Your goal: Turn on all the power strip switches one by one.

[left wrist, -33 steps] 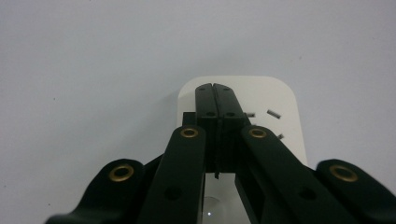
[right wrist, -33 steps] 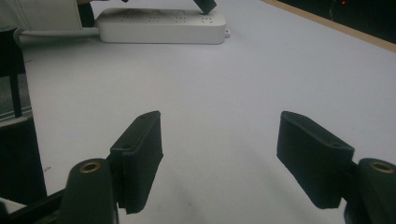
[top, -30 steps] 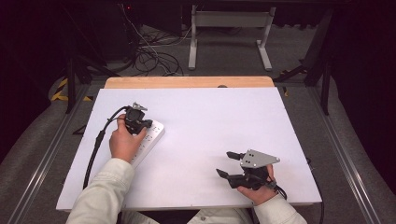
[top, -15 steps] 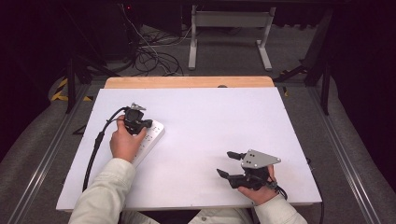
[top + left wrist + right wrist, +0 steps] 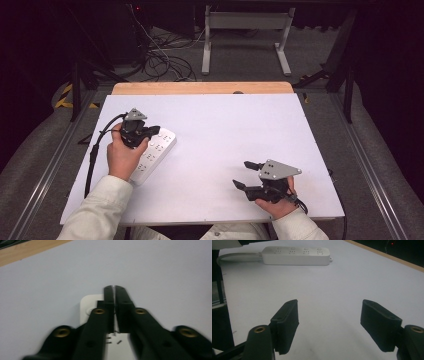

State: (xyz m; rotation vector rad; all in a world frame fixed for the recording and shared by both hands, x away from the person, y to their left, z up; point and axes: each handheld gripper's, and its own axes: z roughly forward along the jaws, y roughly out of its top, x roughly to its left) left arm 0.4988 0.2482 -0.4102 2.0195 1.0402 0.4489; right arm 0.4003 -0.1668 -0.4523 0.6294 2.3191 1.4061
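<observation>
A white four-outlet power strip (image 5: 152, 152) is seen flat at the desk's (image 5: 225, 130) left, under the nearly closed, empty left gripper (image 5: 156, 129), while the right gripper (image 5: 246, 174) is held spread.

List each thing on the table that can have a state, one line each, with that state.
power strip: lying flat on the white table, sockets up, nothing plugged in, cord trailing off its end.
left gripper: above the power strip, jaws nearly shut with a thin gap, having just been opening; nothing between them.
right gripper: jaws wide open, empty, low over bare table.
</observation>
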